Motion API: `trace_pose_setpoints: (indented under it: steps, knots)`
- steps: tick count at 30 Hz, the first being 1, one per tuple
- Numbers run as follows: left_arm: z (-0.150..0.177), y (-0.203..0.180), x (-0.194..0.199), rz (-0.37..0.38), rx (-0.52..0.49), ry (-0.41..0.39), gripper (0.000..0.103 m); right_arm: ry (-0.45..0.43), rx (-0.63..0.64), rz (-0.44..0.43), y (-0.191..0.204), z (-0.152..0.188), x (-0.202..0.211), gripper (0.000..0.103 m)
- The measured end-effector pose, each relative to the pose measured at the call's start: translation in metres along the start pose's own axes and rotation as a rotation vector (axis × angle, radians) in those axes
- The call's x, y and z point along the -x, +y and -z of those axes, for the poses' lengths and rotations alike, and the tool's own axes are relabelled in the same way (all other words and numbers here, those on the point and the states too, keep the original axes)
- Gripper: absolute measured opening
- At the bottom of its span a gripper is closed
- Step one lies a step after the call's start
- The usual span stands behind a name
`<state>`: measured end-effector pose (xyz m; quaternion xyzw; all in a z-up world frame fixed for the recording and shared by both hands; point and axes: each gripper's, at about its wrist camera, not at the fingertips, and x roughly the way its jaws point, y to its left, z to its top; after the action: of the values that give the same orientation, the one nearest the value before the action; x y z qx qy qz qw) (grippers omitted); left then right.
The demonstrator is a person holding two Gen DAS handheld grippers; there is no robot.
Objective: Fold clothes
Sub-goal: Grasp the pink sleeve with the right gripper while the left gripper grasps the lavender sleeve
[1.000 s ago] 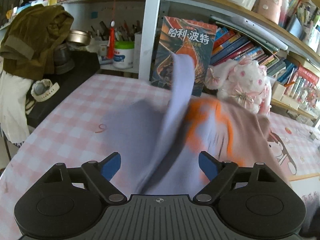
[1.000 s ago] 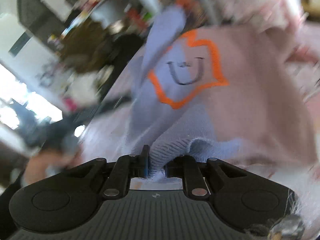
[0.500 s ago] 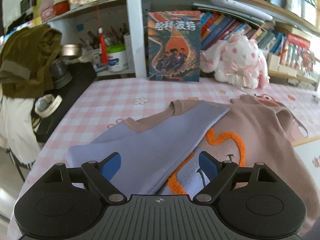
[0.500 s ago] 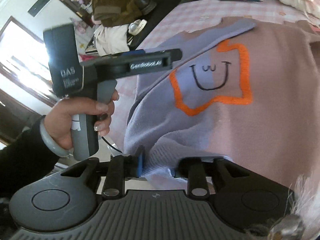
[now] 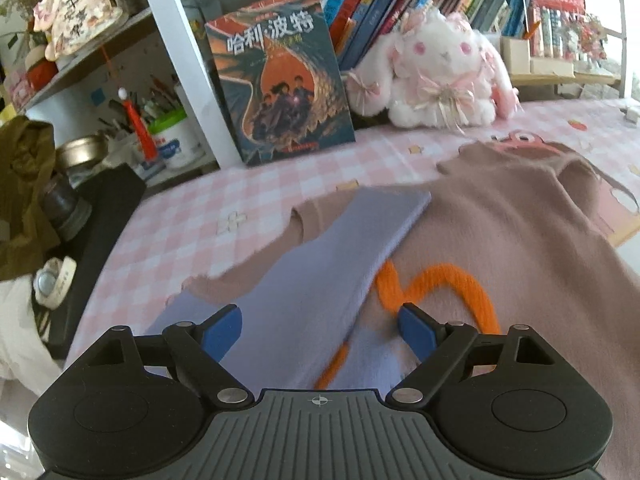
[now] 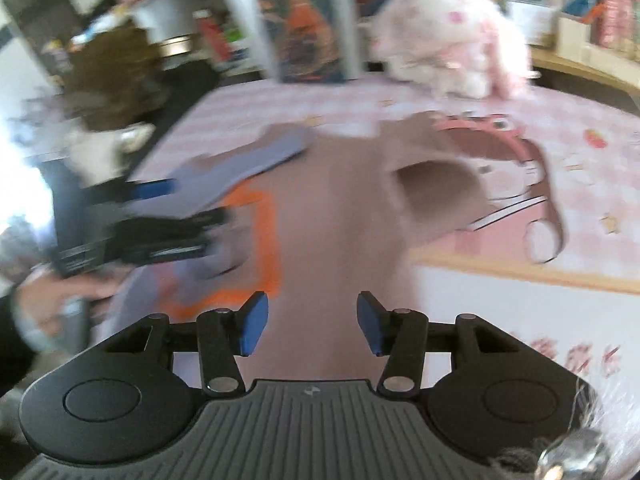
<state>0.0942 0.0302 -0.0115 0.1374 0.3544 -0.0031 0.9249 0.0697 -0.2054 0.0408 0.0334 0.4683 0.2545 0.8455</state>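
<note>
Pink sweater (image 5: 500, 240) lies flat on checkered tablecloth (image 5: 192, 216), lilac sleeve (image 5: 320, 280) folded diagonally across orange motif (image 5: 452, 284). Left gripper (image 5: 320, 330) fingers spread wide over sleeve, holding nothing. Right gripper (image 6: 311, 322) fingers apart, empty, over sweater body; view blurred. Plush bunny (image 5: 436, 76), book (image 5: 280, 80) far side.

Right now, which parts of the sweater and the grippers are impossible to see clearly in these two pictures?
- Sweater hem: left wrist view, covered by the left gripper body.
- Orange outline: left wrist view, partly under the folded lilac sleeve.
- Left gripper's fingers: right wrist view, smeared by motion blur.
- Sweater's other sleeve: right wrist view, blurred; its end cannot be told.
- Under the right gripper: body hides the cloth.
</note>
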Motion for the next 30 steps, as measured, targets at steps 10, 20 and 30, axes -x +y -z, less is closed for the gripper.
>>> trace_pose_setpoints:
  steps: [10, 20, 30]
  knots:
    - [-0.018, -0.027, -0.033, 0.006, -0.106, 0.060, 0.085, -0.053, 0.035, 0.145, -0.029, -0.048, -0.081, 0.046]
    - [-0.009, 0.011, -0.041, -0.019, 0.007, 0.100, 0.008, -0.075, -0.140, 0.042, -0.046, -0.067, -0.098, 0.047]
    - [-0.007, 0.090, 0.006, -0.046, 0.375, -0.051, 0.004, -0.171, -0.248, 0.122, -0.066, -0.062, -0.082, 0.006]
